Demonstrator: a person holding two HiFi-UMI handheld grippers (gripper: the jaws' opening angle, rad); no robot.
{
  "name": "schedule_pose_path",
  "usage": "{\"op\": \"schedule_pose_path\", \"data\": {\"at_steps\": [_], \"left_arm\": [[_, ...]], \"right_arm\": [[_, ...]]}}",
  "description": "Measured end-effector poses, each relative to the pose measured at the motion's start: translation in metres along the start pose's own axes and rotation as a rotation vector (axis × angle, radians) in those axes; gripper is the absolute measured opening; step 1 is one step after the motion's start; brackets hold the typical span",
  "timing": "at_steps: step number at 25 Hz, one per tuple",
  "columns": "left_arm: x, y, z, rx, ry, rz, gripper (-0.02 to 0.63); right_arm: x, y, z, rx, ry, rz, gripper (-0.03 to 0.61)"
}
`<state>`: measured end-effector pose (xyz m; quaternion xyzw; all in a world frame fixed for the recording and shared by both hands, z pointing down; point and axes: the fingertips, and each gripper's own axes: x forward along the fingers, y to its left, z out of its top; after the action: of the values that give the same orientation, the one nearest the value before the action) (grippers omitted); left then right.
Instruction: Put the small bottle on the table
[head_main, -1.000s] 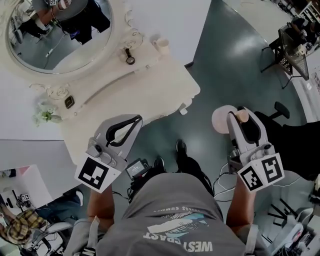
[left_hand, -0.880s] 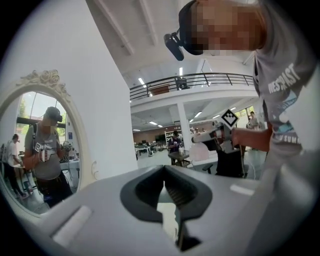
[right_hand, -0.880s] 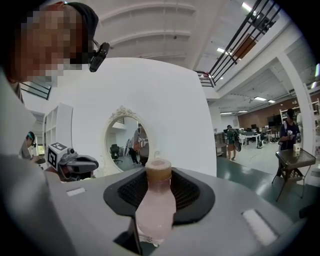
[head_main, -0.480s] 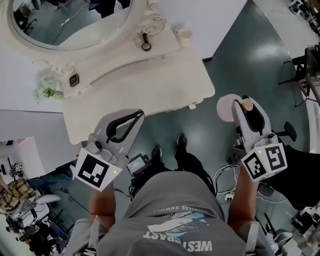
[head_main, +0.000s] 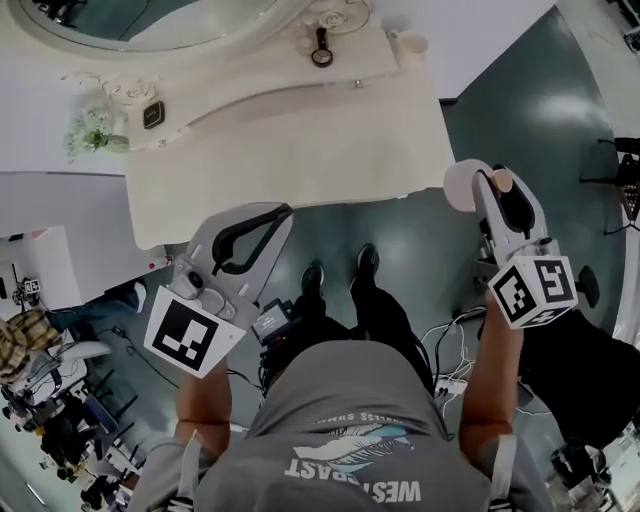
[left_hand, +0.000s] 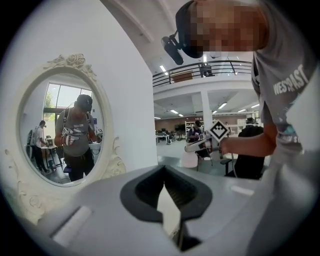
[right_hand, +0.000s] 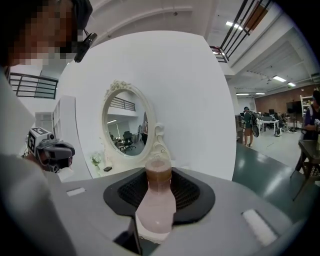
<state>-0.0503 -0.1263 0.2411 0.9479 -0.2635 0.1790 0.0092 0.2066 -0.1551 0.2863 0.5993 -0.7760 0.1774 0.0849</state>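
Note:
The small bottle (head_main: 460, 185) is pale pink with a brown cap (right_hand: 158, 175). My right gripper (head_main: 492, 180) is shut on it, and the neck and cap stick out past the pads (right_hand: 192, 192). In the head view it hangs over the green floor, just right of the cream dressing table (head_main: 300, 160) and off its front right corner. My left gripper (head_main: 278, 215) is near the table's front edge, shut with nothing in it. In the left gripper view the left gripper (left_hand: 164, 175) faces the oval mirror (left_hand: 65, 135).
On the table's back shelf are a flower sprig (head_main: 92, 130), a small dark square object (head_main: 152, 114), a black round-handled item (head_main: 321, 52) and a cream cup (head_main: 410, 45). A white cabinet (head_main: 40, 270) stands at left. Cables (head_main: 450, 370) lie on the floor.
Both grippers have come forward and down toward the dressing table, which now sits lower and nearer in the head view. The bottle stays in the right gripper.

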Motion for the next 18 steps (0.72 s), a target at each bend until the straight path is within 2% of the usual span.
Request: {"op": "schedule_pose_path", "data": {"at_steps": [18], "left_arm": [[0.026, 0.019, -0.081, -0.087, 0.086, 0.041, 0.003]], "right_arm": [[0.127, -0.026, -0.102, 0.005, 0.114, 0.062, 0.144]]}}
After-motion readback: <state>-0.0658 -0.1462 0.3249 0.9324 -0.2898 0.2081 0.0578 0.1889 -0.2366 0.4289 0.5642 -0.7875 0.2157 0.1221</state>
